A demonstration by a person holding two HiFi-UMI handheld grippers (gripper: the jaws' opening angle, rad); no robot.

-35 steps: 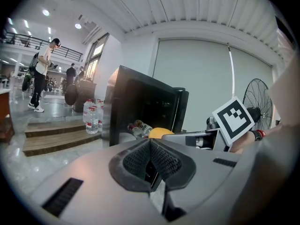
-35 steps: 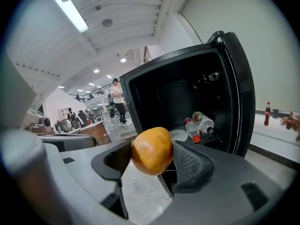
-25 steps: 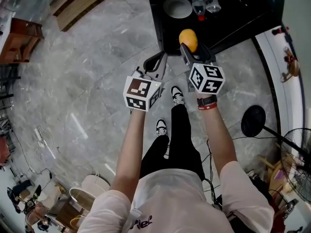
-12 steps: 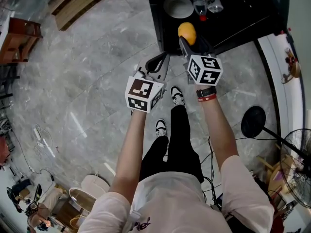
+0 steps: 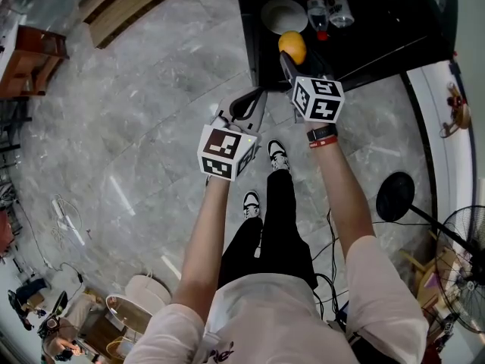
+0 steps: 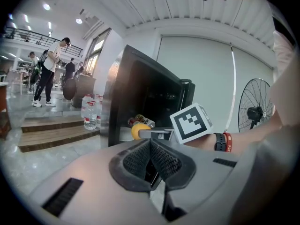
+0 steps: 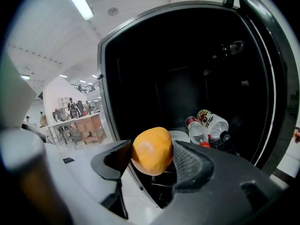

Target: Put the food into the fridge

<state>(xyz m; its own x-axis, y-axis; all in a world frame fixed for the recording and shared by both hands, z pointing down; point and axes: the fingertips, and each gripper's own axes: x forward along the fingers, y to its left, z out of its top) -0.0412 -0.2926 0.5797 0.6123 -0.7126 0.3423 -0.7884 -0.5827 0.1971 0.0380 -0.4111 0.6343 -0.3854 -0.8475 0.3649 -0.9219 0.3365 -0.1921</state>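
Observation:
An orange fruit (image 7: 152, 150) sits clamped between the jaws of my right gripper (image 7: 152, 156), which is shut on it. In the head view the orange fruit (image 5: 292, 47) hangs at the front edge of the open black fridge (image 5: 394, 29), with the right gripper (image 5: 294, 58) just behind it. Inside the fridge (image 7: 154, 64) a white plate (image 7: 180, 136) and two bottles (image 7: 206, 125) rest on a shelf. My left gripper (image 6: 151, 158) is shut with nothing in it, held to the left of the fridge, over the floor (image 5: 151, 112).
The fridge door (image 7: 276, 78) stands open at the right. A floor fan (image 5: 464, 268) and its round black base (image 5: 395, 192) stand to the right. Wooden steps (image 5: 129, 2) lie at the far left. Water bottles (image 6: 89, 114) stand beside the fridge; people stand far off.
My right gripper has carried the orange fruit a little forward, towards the fridge opening. The left gripper has barely moved.

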